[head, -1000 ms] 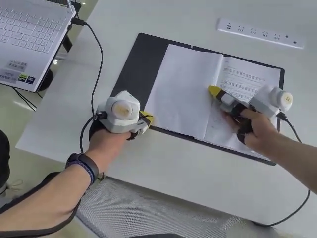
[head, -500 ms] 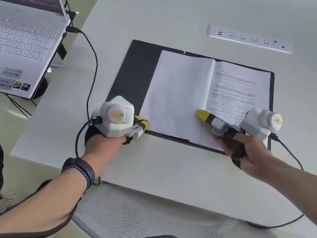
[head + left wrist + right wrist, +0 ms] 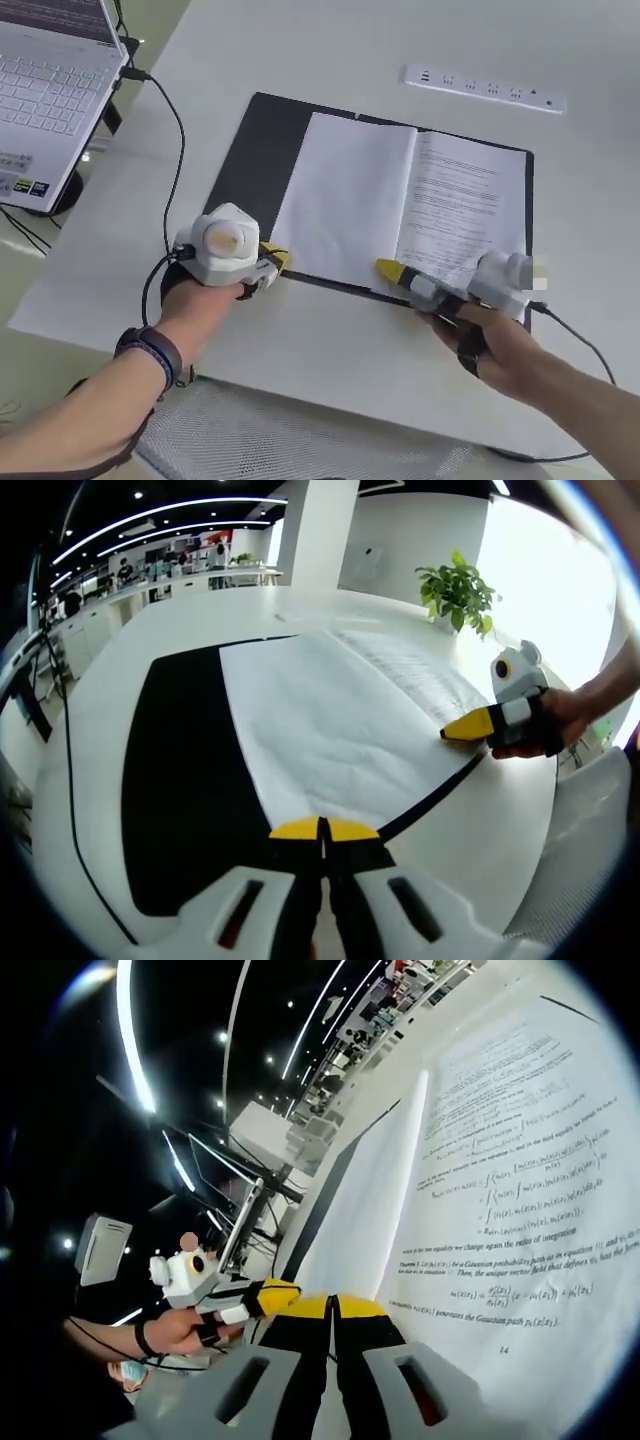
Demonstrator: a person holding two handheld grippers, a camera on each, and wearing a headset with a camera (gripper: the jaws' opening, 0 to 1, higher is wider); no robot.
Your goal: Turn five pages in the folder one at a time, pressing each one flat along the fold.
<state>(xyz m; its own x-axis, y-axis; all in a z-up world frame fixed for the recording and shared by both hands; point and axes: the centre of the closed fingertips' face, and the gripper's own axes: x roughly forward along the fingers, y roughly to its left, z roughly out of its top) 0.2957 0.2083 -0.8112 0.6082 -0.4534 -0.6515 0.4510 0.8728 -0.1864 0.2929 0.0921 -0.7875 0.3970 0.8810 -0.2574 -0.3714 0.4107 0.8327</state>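
Observation:
The black folder (image 3: 258,150) lies open on the white table. A blank turned page (image 3: 340,205) lies left of the fold and a printed page (image 3: 462,205) right of it. My right gripper (image 3: 386,268) is shut, its yellow tips resting at the near end of the fold. In the right gripper view those tips (image 3: 332,1306) lie between the blank page (image 3: 370,1210) and the printed page (image 3: 510,1210). My left gripper (image 3: 276,260) is shut at the folder's near edge. Its tips (image 3: 323,828) touch the blank page's (image 3: 320,720) near corner.
An open laptop (image 3: 50,90) sits at the far left, with a black cable (image 3: 180,150) running past the folder. A white power strip (image 3: 485,88) lies beyond the folder. The table's near edge (image 3: 330,375) runs just below both hands. A potted plant (image 3: 455,590) stands further off.
My right gripper has slid along the fold from mid-page to the folder's near edge. The left gripper has stayed at the near left corner. The head camera has shifted.

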